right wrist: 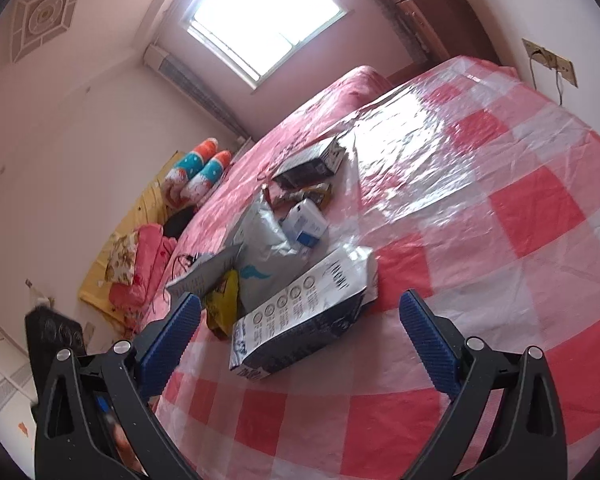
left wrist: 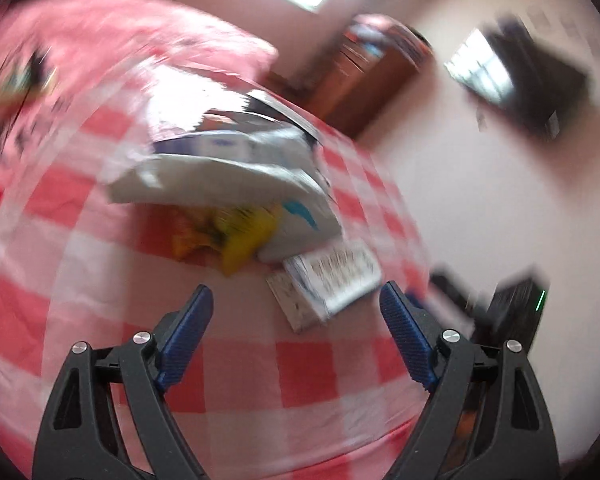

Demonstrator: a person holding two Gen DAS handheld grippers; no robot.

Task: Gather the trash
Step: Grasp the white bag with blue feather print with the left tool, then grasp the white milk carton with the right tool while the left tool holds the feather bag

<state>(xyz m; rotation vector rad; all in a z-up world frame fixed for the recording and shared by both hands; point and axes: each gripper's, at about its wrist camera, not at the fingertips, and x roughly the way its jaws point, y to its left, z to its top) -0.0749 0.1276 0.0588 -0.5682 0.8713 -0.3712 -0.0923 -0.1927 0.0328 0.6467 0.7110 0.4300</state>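
Trash lies in a loose heap on a red-and-white checked plastic sheet [right wrist: 500, 208] spread over a bed. In the right wrist view a black-and-white pouch [right wrist: 320, 304] lies nearest, with a grey mailer bag [right wrist: 264, 248], a yellow wrapper [right wrist: 222, 304], a white-and-blue pack [right wrist: 306, 220] and a black box [right wrist: 312, 160] behind it. My right gripper [right wrist: 300, 300] is open just short of the pouch and holds nothing. The left wrist view is blurred. It shows the grey mailer bag [left wrist: 220, 176], the yellow wrapper [left wrist: 240, 236] and a white printed pack [left wrist: 332, 280]. My left gripper [left wrist: 296, 296] is open and empty, close to that pack.
A pink bedspread [right wrist: 340, 92] covers the far end of the bed under a bright window [right wrist: 264, 16]. Cushions and pink bedding [right wrist: 148, 256] lie on the floor to the left. A wooden cabinet [left wrist: 364, 76] stands by the wall, and a wall socket with a cable [right wrist: 552, 60] is at right.
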